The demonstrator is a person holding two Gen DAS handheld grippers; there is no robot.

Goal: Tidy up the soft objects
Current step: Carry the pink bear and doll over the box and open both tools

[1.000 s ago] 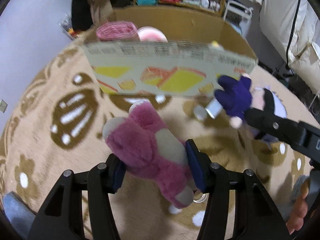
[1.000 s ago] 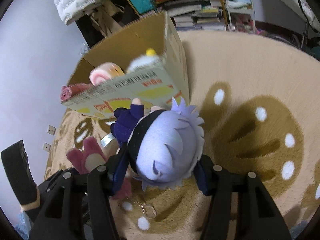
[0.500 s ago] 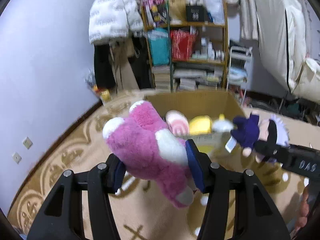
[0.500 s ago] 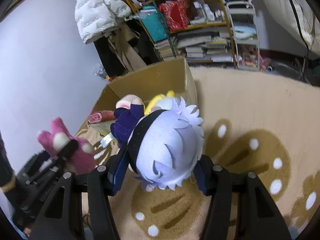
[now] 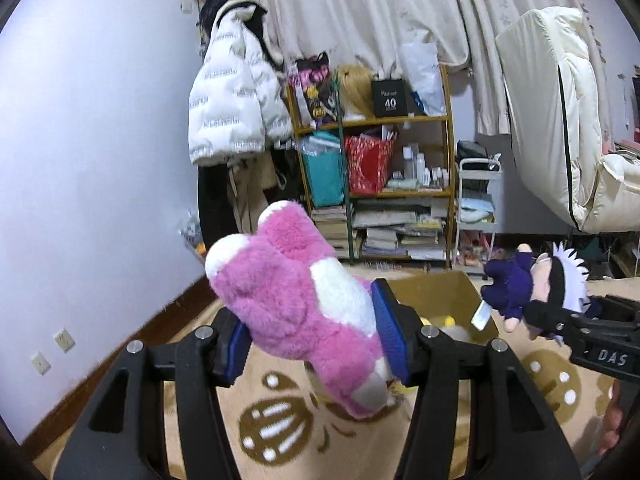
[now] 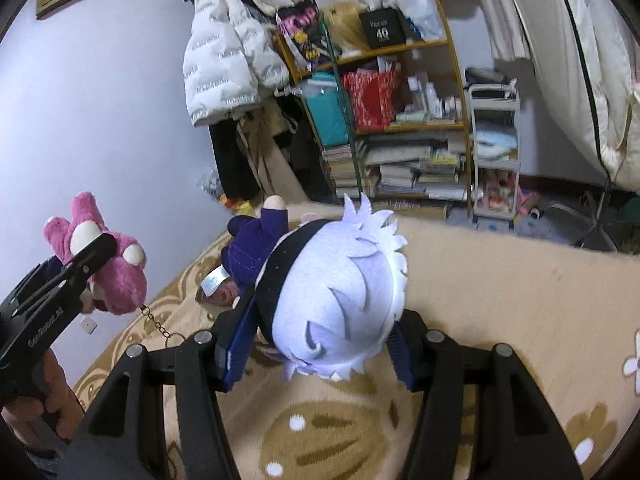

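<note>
Both toys are up off the rug (image 6: 500,280), with the open cardboard box (image 5: 440,292) low beyond the left gripper (image 5: 316,340). Its jaws pinch a fluffy pink-and-white plush (image 5: 296,300); the right gripper (image 6: 316,344) jaws squeeze the white-haired doll (image 6: 332,296) in navy.

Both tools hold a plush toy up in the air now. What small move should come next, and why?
Probably lower the left tool forward over the open cardboard box and release there. It is shut on the pink plush, which hangs above the rug, short of the box. The right tool is shut on the white-haired doll.
</note>
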